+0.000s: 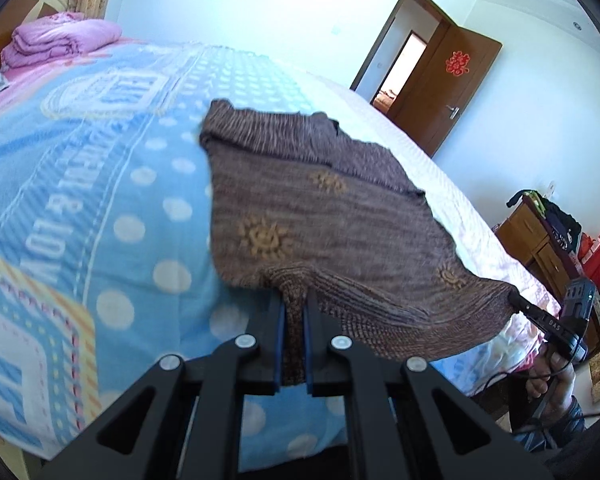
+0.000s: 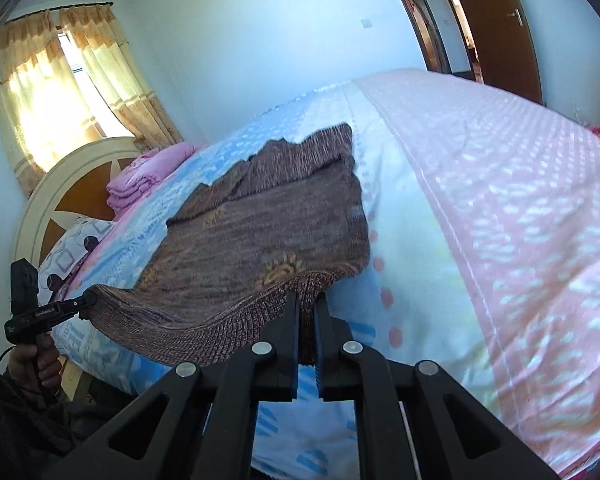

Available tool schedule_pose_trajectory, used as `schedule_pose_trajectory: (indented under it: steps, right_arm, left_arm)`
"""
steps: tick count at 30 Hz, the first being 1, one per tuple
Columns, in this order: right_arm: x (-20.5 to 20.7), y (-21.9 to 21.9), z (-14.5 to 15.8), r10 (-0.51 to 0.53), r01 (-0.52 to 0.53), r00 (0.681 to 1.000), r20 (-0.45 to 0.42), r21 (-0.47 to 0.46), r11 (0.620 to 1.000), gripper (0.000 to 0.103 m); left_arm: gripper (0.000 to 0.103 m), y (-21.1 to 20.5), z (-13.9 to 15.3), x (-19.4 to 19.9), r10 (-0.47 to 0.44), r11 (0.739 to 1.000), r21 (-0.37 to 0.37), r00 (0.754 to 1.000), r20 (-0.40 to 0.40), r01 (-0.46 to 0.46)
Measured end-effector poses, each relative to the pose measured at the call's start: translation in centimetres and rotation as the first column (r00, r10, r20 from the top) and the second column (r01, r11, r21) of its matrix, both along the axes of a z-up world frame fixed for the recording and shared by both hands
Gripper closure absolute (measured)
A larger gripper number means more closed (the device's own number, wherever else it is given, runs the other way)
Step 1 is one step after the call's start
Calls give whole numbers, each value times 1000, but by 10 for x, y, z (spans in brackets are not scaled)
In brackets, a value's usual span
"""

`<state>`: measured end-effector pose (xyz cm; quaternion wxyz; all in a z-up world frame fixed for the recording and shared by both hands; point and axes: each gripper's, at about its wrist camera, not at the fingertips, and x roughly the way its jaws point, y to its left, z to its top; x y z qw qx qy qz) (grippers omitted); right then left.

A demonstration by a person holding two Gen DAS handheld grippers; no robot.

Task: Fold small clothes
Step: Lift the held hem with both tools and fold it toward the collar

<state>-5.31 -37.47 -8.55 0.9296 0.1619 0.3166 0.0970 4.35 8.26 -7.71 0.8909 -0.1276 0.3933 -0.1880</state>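
Observation:
A small brown knit sweater with yellow sun motifs lies spread on the bed, its ribbed hem lifted at the near edge. My left gripper is shut on the left hem corner. My right gripper is shut on the right hem corner of the sweater. Each gripper shows in the other's view, the right gripper at the far right and the left gripper at the far left. The hem hangs stretched between them. The sweater's far part looks folded over itself.
The bed has a blue dotted cover and a pink cover on the right side. Folded pink bedding and a headboard are at the far end. A wooden cabinet and an open door stand beyond.

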Motion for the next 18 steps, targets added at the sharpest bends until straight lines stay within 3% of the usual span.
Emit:
schedule_pose_trajectory:
  steps: [9, 18]
  right_arm:
    - [28, 4, 40, -3, 5, 994, 106, -21, 1000, 98]
    - [57, 7, 71, -8, 16, 983, 184, -40, 999, 98]
  left_arm:
    - [95, 5, 24, 22, 13, 1000, 8, 998, 61, -14]
    - [95, 9, 57, 51, 30, 999, -40, 992, 126, -25]
